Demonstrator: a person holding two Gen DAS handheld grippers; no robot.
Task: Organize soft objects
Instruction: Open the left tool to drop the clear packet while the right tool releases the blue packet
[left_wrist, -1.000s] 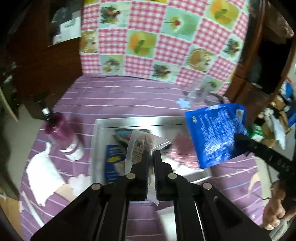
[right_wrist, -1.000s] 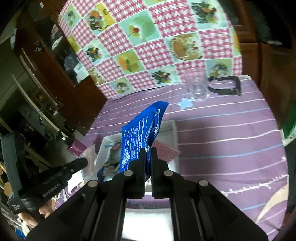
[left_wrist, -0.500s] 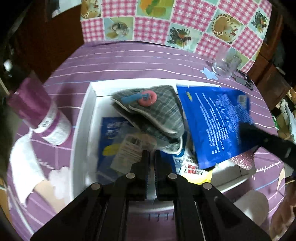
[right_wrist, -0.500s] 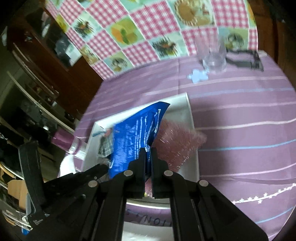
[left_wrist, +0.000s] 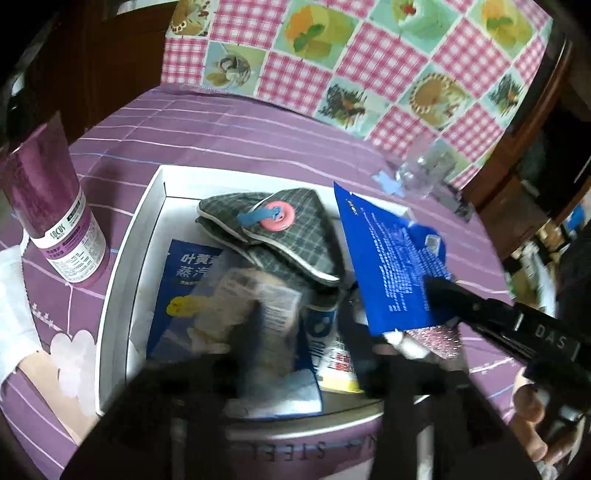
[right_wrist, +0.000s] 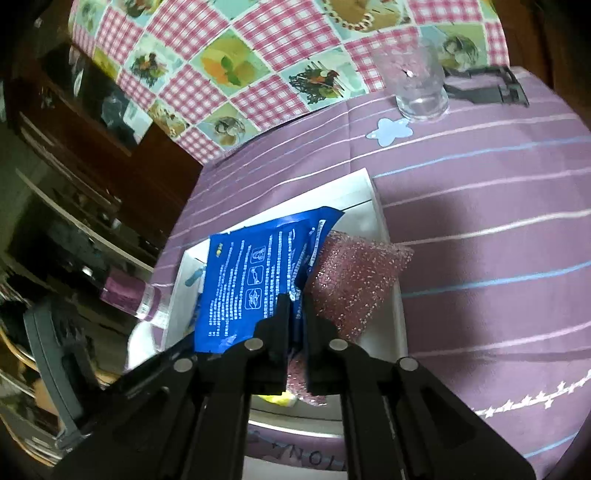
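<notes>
1. Far left: purple bottle (left_wrist: 55, 218), cylindrical, glossy, with a white label band, upright on the worktop (left_wrist: 229, 129), just beside the tray's left wall. Worktop cover is purple cloth with thin pale stripes.
2. White tray (left_wrist: 122, 266): rectangular, straight walls, crowded with soft goods. Little bare floor shows, only along the left wall and far corner.
3. In the tray, left: flat blue sachet (left_wrist: 181, 280) with white print; over it a crinkled clear packet (left_wrist: 255, 295).
4. Left claw (left_wrist: 303, 332): blurred dark fingers spread either side of the clear packet, jaws opening, pads off it; packet lies released in the tray.
5. Centre: grey plaid pouch (left_wrist: 295, 236), woven cloth, pale piping, pink round button with blue tab.
6. Right: blue foil pouch (right_wrist: 255, 284), glossy, creased, white print, slanting over the tray's right side.
7. Right claw (right_wrist: 295, 314): jaws just starting to part, pads close on the blue foil pouch's lower edge, seemingly touching.
8. Pink glitter sponge (right_wrist: 354, 284), coarse, pillow-shaped, overhanging the right rim.
9. Beyond: clear glass (right_wrist: 417, 85); open striped worktop right of the tray.
</notes>
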